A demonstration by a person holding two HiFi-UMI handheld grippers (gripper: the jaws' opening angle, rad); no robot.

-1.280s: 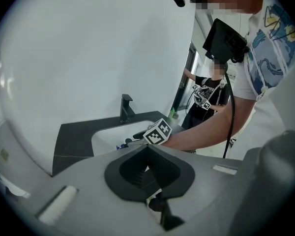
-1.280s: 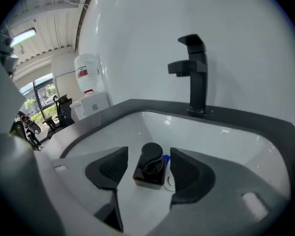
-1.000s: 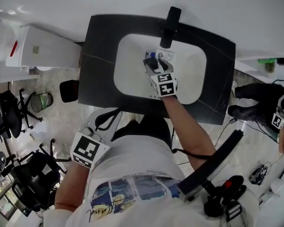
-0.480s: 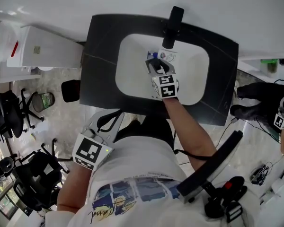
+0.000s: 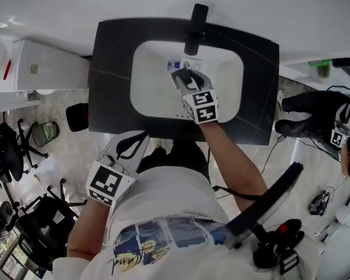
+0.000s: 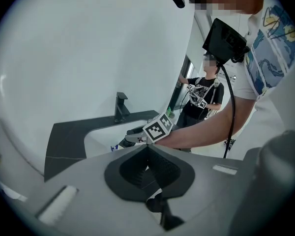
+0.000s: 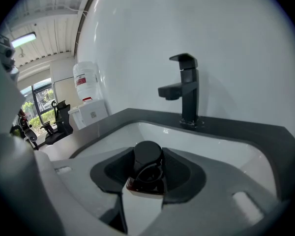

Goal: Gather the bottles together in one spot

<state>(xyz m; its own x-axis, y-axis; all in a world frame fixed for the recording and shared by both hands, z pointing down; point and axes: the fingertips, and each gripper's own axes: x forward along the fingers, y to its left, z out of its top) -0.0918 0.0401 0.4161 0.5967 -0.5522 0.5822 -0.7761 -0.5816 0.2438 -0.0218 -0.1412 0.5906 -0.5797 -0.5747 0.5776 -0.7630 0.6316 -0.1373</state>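
Step in hand: taking one bottle out of the sink (image 5: 149, 89); it looks gripped and ready to carry
Right gripper (image 5: 184, 79): upper centre of the head view, over the basin; its jaws have just been closing and now clamp a small dark-capped bottle (image 7: 147, 167) around its top
Left gripper (image 5: 134, 143): lower left of the head view, by the person's waist, jaws pressed together with nothing between them
Bottle's place: between the right jaws, in front of the faucet (image 5: 195, 25)
Next move: probably carry it upright to the gathering spot, clear of the spout, and set it beside the others
Hard to make out: blue and white shapes (image 5: 175, 65) just past the right jaws may be more bottles, number unclear; the held bottle's lower body is hidden by the jaws
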